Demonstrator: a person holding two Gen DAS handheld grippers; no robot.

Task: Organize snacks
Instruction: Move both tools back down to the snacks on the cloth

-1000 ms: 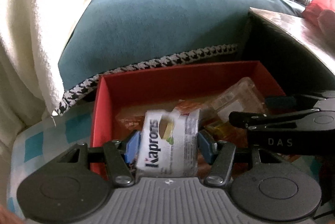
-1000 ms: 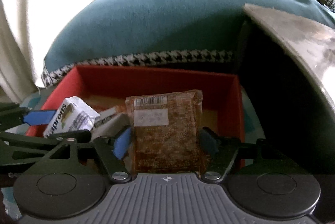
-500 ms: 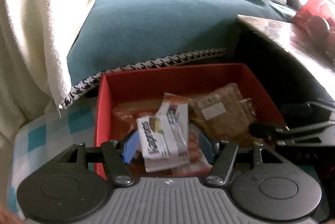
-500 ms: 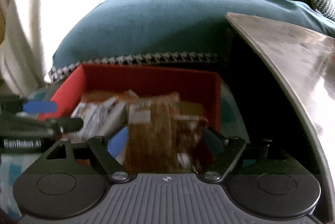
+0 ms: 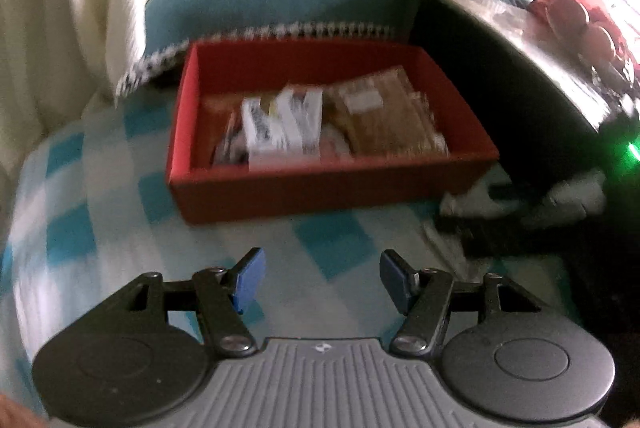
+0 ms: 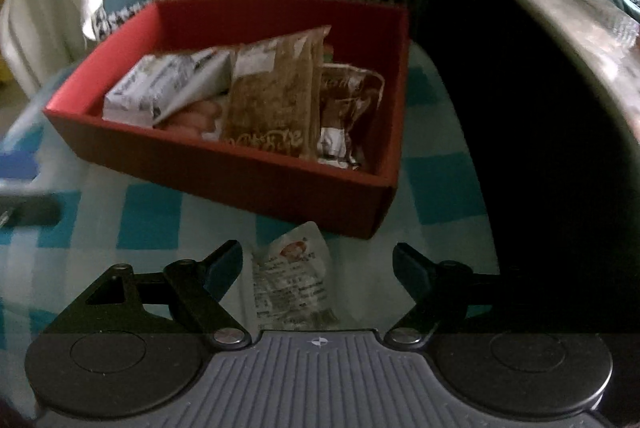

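Both grippers have let go and backed off the red box point(image 5: 320, 187): the left gripper point(image 5: 320, 278) stands apart and empty over the blue-checked cloth point(image 5: 332, 240). The right gripper point(image 6: 318, 264) is opening, a small white sachet point(image 6: 292, 284) lying untouched between its jaws, just before the box. Inside the box lie the white Kaprons packet point(image 5: 280, 127) and, beside it, the brown snack pack point(image 6: 276, 95).

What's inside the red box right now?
The red box holds a white printed packet, a long brown packet and a dark brown pouch. Something pinkish lies beneath them, mostly covered. The box floor is hidden.
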